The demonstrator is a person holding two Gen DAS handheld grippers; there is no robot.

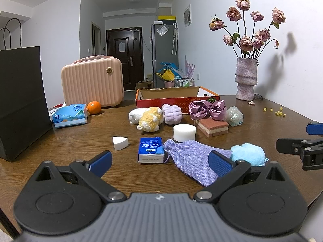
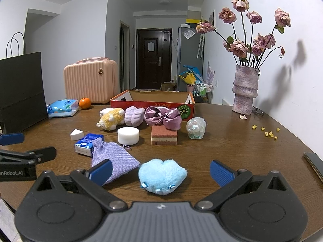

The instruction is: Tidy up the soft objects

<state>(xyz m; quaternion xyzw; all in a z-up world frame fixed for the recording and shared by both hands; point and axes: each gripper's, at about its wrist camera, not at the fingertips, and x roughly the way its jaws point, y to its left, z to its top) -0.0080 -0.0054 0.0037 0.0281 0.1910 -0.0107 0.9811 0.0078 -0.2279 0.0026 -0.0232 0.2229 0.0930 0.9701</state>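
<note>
Soft things lie on the brown table (image 1: 80, 141) before an open red cardboard box (image 1: 175, 98): a yellow-white plush (image 1: 149, 119), a lilac scrunchie (image 1: 171, 114), a purple satin bow (image 1: 208, 110), a round white sponge (image 1: 184, 132), a red layered sponge (image 1: 212, 126), a white wedge sponge (image 1: 119, 142), a lilac fabric pouch (image 1: 193, 159), a blue plush (image 2: 161, 175). My left gripper (image 1: 160, 162) is open, empty, near the tissue pack (image 1: 151, 149) and the pouch. My right gripper (image 2: 161, 171) is open, its fingers either side of the blue plush.
A black paper bag (image 1: 20, 100) stands at the left. A blue wipes pack (image 1: 69, 115), an orange (image 1: 93, 107) and a pink case (image 1: 92, 81) are behind. A vase of dried roses (image 1: 245, 78) stands at the right. A clear wrapped ball (image 1: 234, 116) lies beside the bow. A phone (image 2: 314, 164) lies at the right edge.
</note>
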